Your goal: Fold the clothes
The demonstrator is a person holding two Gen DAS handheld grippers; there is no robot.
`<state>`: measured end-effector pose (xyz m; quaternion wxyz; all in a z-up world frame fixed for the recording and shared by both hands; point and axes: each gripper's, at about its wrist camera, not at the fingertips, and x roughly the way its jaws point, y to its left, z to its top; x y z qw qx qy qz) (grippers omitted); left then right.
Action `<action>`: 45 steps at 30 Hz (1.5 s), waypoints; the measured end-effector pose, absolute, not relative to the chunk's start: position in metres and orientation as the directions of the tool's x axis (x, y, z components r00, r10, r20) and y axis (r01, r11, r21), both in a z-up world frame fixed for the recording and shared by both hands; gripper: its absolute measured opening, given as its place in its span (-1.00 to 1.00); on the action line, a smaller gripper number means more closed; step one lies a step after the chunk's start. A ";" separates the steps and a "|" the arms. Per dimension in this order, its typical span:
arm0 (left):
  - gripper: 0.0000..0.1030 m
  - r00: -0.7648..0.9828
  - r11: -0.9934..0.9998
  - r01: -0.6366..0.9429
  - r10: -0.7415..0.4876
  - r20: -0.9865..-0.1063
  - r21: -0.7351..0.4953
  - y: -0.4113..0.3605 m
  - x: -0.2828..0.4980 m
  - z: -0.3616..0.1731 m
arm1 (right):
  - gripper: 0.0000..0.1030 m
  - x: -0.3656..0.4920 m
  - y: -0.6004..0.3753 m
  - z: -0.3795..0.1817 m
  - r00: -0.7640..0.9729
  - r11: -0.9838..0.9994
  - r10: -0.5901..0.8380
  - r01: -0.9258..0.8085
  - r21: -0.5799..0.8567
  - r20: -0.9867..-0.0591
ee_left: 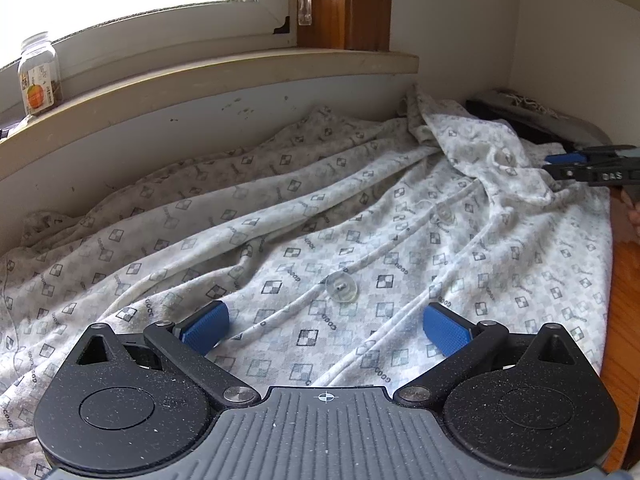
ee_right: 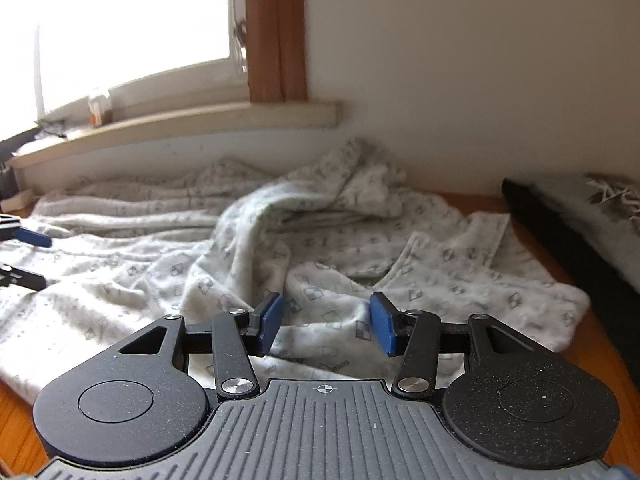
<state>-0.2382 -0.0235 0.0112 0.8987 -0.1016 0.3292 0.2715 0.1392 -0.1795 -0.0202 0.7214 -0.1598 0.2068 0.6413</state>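
A white garment (ee_left: 320,216) with a small checker print and clear buttons (ee_left: 341,288) lies spread and wrinkled over the wooden table (ee_left: 624,300). Its far edge bunches against the wall. My left gripper (ee_left: 326,328) hovers low over the button strip, open, with nothing between its blue pads. In the right wrist view the garment (ee_right: 200,272) is rumpled into a raised fold, with its collar end to the right. My right gripper (ee_right: 326,320) stands open just above that cloth and holds nothing. It also shows at the right edge as the right gripper (ee_left: 560,165). The left gripper (ee_right: 24,258) appears at the far left.
A window sill (ee_left: 200,80) runs above the wall behind the table, with a glass jar (ee_left: 38,76) on it. A dark grey folded item (ee_right: 580,240) lies at the back right corner beside the garment. Bare wood shows along the table's right edge.
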 end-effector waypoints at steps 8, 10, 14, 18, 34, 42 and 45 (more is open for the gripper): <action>1.00 0.617 0.823 -0.569 0.434 -0.657 0.010 -0.017 -0.228 0.014 | 0.10 0.145 -0.172 -0.024 0.049 0.108 0.852 -0.991 0.084 -0.522; 1.00 0.619 0.817 -0.577 0.442 -0.650 0.006 -0.012 -0.219 0.019 | 0.10 0.144 -0.172 -0.025 0.051 0.110 0.850 -0.991 0.081 -0.524; 1.00 0.682 0.821 -0.568 0.436 -0.587 -0.051 -0.011 -0.182 0.043 | 0.10 0.145 -0.173 -0.025 0.049 0.114 0.850 -0.989 0.093 -0.524; 1.00 0.747 0.851 -0.510 0.365 -0.555 -0.127 -0.017 -0.118 0.065 | 0.10 0.146 -0.174 -0.025 0.060 0.127 0.852 -0.987 0.093 -0.521; 0.05 0.651 0.897 -0.437 0.366 -0.665 0.066 -0.012 0.059 0.054 | 0.10 0.149 -0.175 -0.024 0.058 0.137 0.852 -0.984 0.114 -0.521; -0.85 0.703 0.912 -0.411 0.327 -0.632 0.015 -0.004 0.020 0.059 | 0.10 0.152 -0.175 -0.023 0.059 0.142 0.854 -0.982 0.123 -0.517; -0.85 0.735 0.910 -0.414 0.332 -0.592 -0.002 -0.004 -0.006 0.072 | 0.10 0.152 -0.176 -0.023 0.063 0.143 0.852 -0.983 0.115 -0.520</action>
